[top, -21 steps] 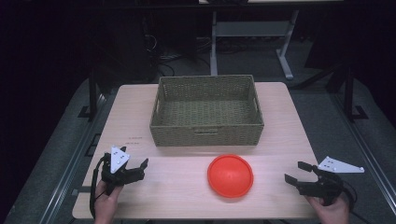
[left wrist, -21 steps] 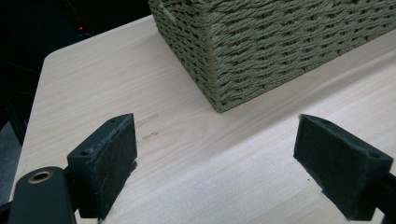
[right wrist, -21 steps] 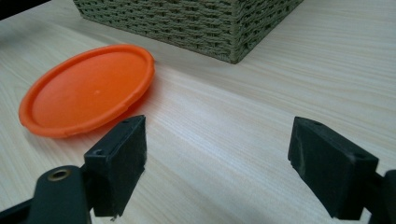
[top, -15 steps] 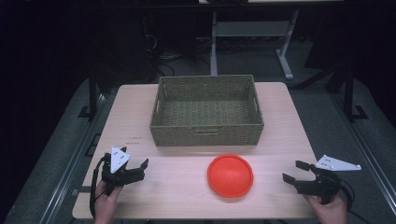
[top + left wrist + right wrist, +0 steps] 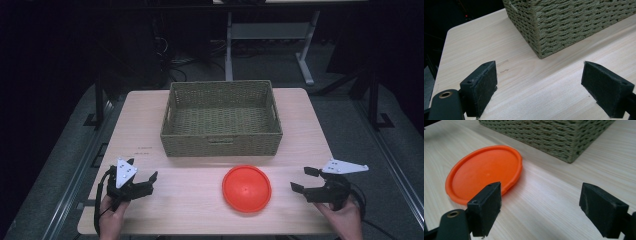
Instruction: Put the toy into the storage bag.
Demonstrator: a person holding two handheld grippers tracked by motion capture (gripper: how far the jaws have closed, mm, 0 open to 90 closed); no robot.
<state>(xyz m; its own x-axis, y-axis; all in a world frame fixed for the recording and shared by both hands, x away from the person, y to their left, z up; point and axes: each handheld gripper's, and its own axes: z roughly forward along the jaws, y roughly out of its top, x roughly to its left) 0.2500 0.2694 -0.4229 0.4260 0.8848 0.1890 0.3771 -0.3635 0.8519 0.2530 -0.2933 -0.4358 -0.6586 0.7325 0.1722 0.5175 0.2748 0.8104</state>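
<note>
Orange plate waiting, both grippers empty and spread

Your right gripper (image 5: 306, 180) sits at the table's (image 5: 150, 125) 4 o'clock corner, jaws wide apart and holding nothing, aimed at the orange plate (image 5: 247, 188), which lies flat just in front of the woven basket (image 5: 221, 145), likely its destination. Your left gripper (image 5: 142, 178) rests low at 8 o'clock, equally wide and empty, well apart from the plate and angled toward the basket's corner.

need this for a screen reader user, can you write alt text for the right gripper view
An orange plate lies flat on a light wooden table, just beyond the open right tool, whose two black padded jaws stand wide apart with nothing between them. A corner of a woven basket stands behind the plate.
</note>
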